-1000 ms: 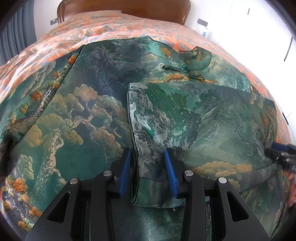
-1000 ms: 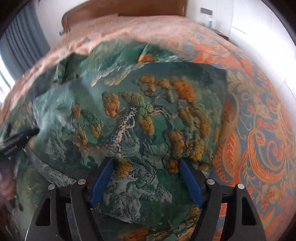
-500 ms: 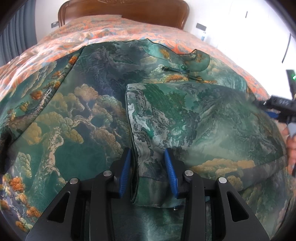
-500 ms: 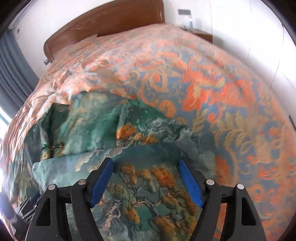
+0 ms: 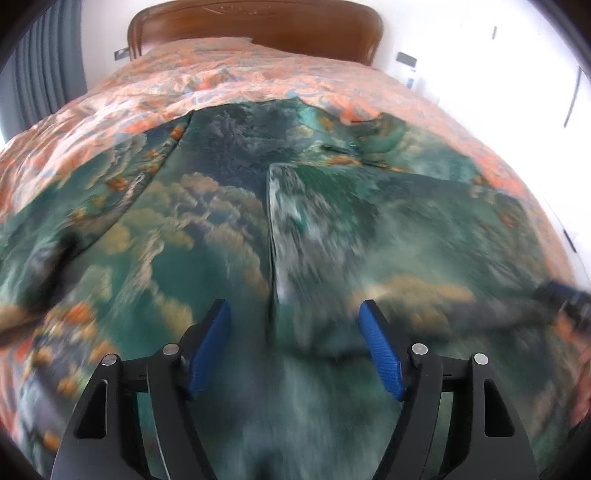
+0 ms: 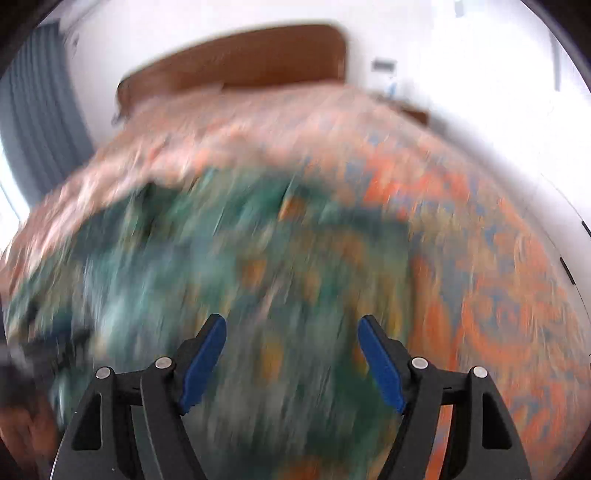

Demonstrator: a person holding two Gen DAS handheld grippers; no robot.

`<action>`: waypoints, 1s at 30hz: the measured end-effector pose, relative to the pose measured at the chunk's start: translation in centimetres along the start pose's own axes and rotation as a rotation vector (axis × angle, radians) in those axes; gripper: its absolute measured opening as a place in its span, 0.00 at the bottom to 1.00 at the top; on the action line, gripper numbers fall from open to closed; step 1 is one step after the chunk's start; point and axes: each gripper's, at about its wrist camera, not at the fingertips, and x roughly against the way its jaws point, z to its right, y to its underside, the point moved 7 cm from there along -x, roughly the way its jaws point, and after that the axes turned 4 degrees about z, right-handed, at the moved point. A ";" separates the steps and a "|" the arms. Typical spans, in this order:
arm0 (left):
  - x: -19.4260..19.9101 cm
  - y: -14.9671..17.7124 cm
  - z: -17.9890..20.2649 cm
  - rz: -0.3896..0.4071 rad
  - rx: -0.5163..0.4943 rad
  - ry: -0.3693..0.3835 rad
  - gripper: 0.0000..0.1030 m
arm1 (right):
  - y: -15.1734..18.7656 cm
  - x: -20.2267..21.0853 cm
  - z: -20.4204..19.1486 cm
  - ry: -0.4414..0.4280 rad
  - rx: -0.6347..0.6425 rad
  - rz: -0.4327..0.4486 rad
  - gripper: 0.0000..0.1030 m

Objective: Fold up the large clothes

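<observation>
Both grippers open above the green garment on the bed; no readable writing in either view.

Your left gripper has its blue pads spread wide, holding nothing; the folded edge of the green landscape-print garment runs straight up between them. The folded panel lies to the right of that edge, over the flat layer. Your right gripper is likewise spread wide and holds nothing, above the garment's right side; this view is heavily blurred. The garment's right border meets bare orange-patterned bedspread, which gives you free surface to the right and towards the wooden headboard. The other gripper's tip shows at the garment's far right. Brand marks or labels cannot be made out.
</observation>
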 end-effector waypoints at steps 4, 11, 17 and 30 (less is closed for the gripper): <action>4.7 2.3 -0.6 -0.035 -0.028 0.028 0.84 | 5.2 3.5 -1.7 -0.025 0.039 -0.059 0.74; 11.6 6.7 -3.9 -0.033 -0.077 -0.016 0.86 | 12.0 12.6 -5.6 -0.039 0.048 0.080 0.74; 16.6 10.2 -6.1 0.020 -0.102 -0.049 0.90 | 16.9 17.9 -9.4 0.035 0.048 0.154 0.76; 20.0 13.6 -9.7 0.070 -0.035 -0.085 0.93 | 21.8 22.8 -14.8 0.075 0.066 0.240 0.77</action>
